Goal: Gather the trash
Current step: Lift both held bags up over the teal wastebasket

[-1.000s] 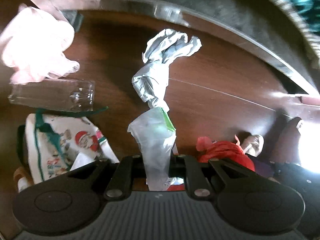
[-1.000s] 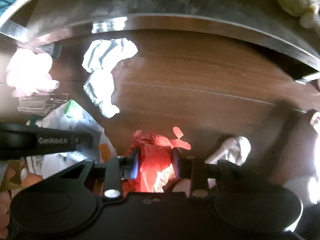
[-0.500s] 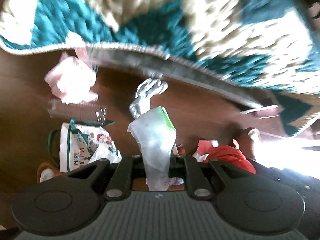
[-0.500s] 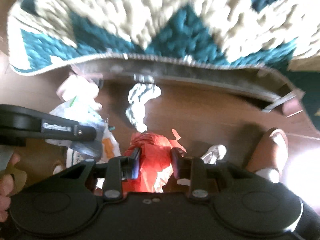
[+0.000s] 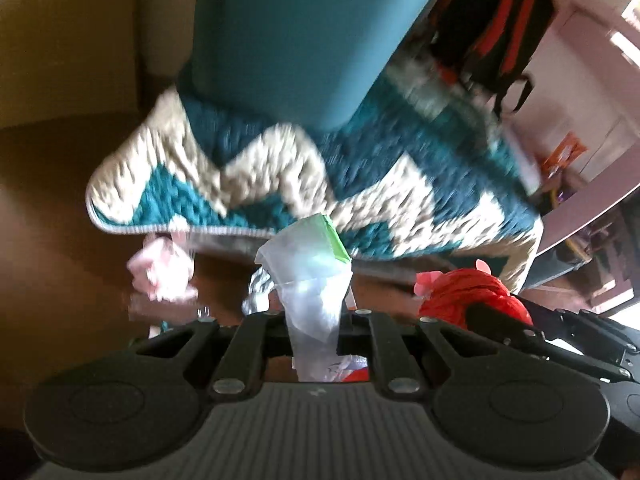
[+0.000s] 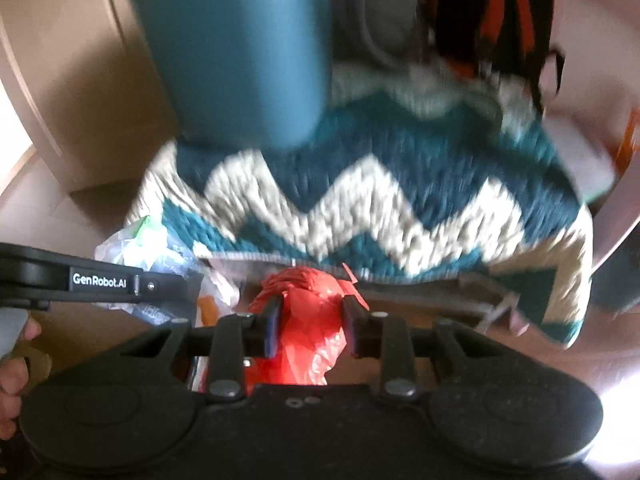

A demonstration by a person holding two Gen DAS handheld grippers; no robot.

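Note:
My left gripper (image 5: 314,322) is shut on a clear plastic bag (image 5: 310,276) with a green strip at its top; the bag sticks up between the fingers. My right gripper (image 6: 310,320) is shut on a crumpled red plastic bag (image 6: 308,316), also seen at the right of the left wrist view as the red plastic bag (image 5: 468,296). The left gripper's arm and the clear plastic bag (image 6: 132,244) appear at the left of the right wrist view. Both grippers are held high above the brown floor. Down on the floor lie a pink crumpled wad (image 5: 160,272) and a silver-white wrapper (image 5: 256,292).
A teal-and-cream zigzag rug (image 5: 280,184) lies ahead, with a tall teal bin (image 5: 304,36) standing on it. The same teal bin (image 6: 236,48) fills the upper part of the right wrist view. A hand (image 6: 16,360) shows at the left edge. Dark and orange items hang at the back right.
Both grippers have risen well above the floor with their bags and tilted up. The floor trash has shrunk toward the bottom, and the rug and teal bin have come into view.

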